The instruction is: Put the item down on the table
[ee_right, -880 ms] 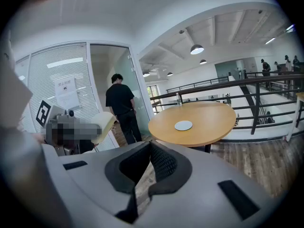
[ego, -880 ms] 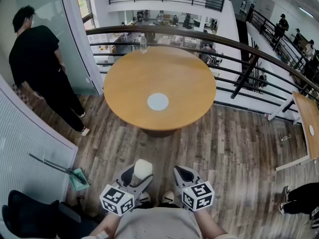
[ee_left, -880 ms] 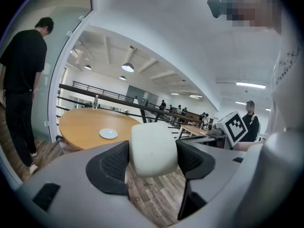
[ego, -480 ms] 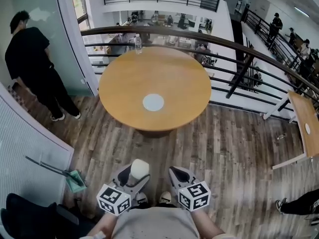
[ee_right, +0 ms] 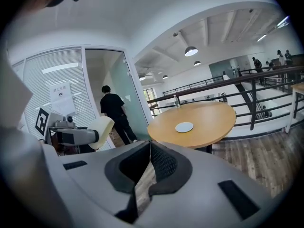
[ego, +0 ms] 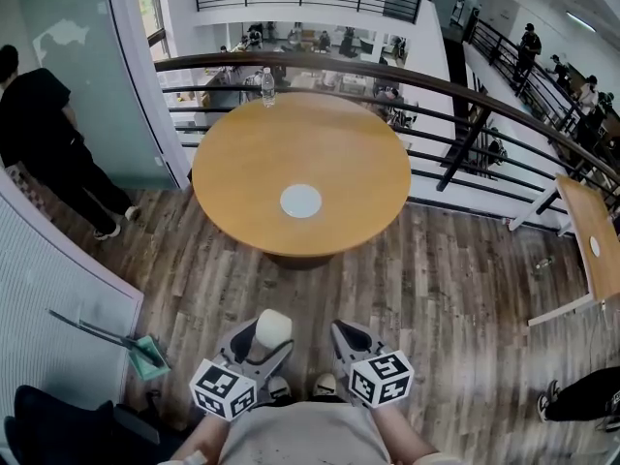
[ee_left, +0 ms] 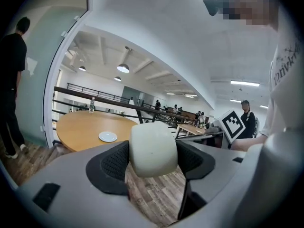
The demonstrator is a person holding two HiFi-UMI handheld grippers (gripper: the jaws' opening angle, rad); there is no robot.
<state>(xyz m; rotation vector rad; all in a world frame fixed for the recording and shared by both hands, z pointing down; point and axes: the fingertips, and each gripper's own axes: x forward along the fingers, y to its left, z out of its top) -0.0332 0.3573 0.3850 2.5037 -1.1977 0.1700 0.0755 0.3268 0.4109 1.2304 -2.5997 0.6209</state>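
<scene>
A cream, rounded block [ego: 272, 325] is pinched between the pads of my left gripper [ego: 263, 337], low in the head view and close to my body. In the left gripper view the cream block [ee_left: 153, 148] fills the gap of the left gripper [ee_left: 153, 159], which is shut on it. My right gripper [ego: 342, 338] is beside it, shut with nothing in it; its pads meet in the right gripper view [ee_right: 149, 164]. The round wooden table [ego: 349, 153] stands ahead across the floor, with a white disc [ego: 300, 201] near its middle.
A water bottle [ego: 267, 83] stands at the table's far edge by a dark railing [ego: 484, 100]. A person in black [ego: 44, 143] walks at the left beside a glass partition. A green dustpan [ego: 147, 353] lies on the floor at left. A second table [ego: 596, 245] is at the right.
The person in black has walked further left. My view has shifted a little toward the table. Both grippers hold as before.
</scene>
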